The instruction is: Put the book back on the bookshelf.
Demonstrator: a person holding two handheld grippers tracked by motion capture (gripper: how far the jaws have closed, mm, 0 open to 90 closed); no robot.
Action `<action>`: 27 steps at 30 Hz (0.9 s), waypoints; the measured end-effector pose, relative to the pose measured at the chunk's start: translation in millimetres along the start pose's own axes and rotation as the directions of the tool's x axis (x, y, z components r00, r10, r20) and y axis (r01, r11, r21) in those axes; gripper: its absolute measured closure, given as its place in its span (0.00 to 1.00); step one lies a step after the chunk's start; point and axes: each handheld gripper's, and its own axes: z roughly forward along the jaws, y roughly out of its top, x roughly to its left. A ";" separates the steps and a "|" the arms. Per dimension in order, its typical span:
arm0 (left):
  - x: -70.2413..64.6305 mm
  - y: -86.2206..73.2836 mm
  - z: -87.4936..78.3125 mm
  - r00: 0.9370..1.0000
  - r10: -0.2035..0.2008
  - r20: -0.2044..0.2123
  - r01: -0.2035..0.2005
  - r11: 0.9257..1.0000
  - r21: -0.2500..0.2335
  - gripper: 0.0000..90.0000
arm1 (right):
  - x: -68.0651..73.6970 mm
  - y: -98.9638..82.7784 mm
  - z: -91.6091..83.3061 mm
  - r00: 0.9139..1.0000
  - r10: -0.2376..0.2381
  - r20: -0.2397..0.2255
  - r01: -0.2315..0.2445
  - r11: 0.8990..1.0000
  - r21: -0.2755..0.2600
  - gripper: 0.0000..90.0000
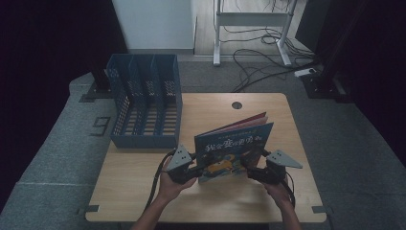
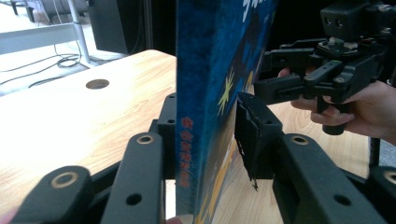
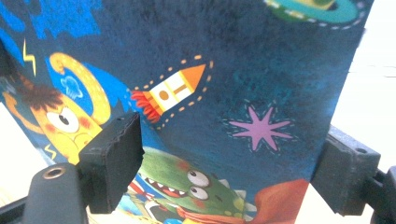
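Observation:
A picture book (image 1: 234, 148) with a dark blue cover stands on its lower edge on the wooden table (image 1: 139, 191), cover toward me, pages fanned slightly at the top. My left gripper (image 1: 197, 170) is at its lower left corner; in the left gripper view the spine (image 2: 210, 70) runs up between the jaws of my left gripper (image 2: 205, 135), and both pads touch it. My right gripper (image 1: 249, 167) sits at the lower right corner, open wide. In the right gripper view the cover (image 3: 261, 70) faces my right gripper (image 3: 229, 165), one pad in front of it and the other past its edge.
A blue file organiser (image 1: 146, 103) with several slots stands at the table's back left. A round cable hole (image 1: 236, 105) lies near the far edge. Beyond the table, cables (image 1: 258, 62) and a white desk frame (image 1: 251, 19) are on the floor.

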 end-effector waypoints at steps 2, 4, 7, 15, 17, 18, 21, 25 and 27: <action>-0.8 -0.2 -0.4 1.000 0.006 -0.004 -0.006 1.000 -0.002 0.73 | 0.3 0.2 0.4 1.000 0.008 0.001 -0.008 1.000 -0.004 0.19; -0.6 -0.2 -0.5 1.000 0.000 -0.007 0.000 1.000 -0.002 0.73 | 1.2 0.6 1.4 1.000 0.010 0.004 -0.010 1.000 -0.003 0.18; 0.2 -0.1 -1.3 1.000 -0.005 -0.010 0.005 1.000 -0.008 0.72 | 1.6 1.1 3.0 1.000 0.015 0.003 -0.015 1.000 -0.004 0.18; 2.9 6.0 -9.5 0.999 -0.027 0.022 0.028 0.998 -0.051 0.70 | 7.5 1.8 8.1 1.000 -0.004 -0.029 0.004 1.000 -0.002 0.19; 3.6 8.1 -11.1 0.999 -0.029 0.022 0.030 0.998 -0.049 0.69 | 10.0 1.6 9.2 0.999 -0.017 -0.031 0.017 1.000 0.001 0.19; 3.9 8.4 -11.1 0.999 -0.033 0.015 0.034 0.998 -0.047 0.69 | 10.8 1.6 9.8 0.999 -0.024 -0.028 0.024 1.000 0.002 0.19; 5.5 8.8 -10.9 0.998 -0.034 0.046 0.036 0.998 -0.048 0.71 | 11.1 1.8 10.2 0.999 -0.023 -0.033 0.024 1.000 0.004 0.19; 4.1 10.4 -8.7 0.998 -0.036 0.052 0.038 0.998 -0.048 0.68 | 11.1 1.8 10.1 0.999 -0.022 -0.039 0.022 1.000 0.003 0.20; 4.3 11.5 -8.1 0.998 -0.036 0.054 0.039 0.998 -0.048 0.67 | 10.8 1.8 10.2 0.999 -0.021 -0.042 0.021 1.000 0.003 0.20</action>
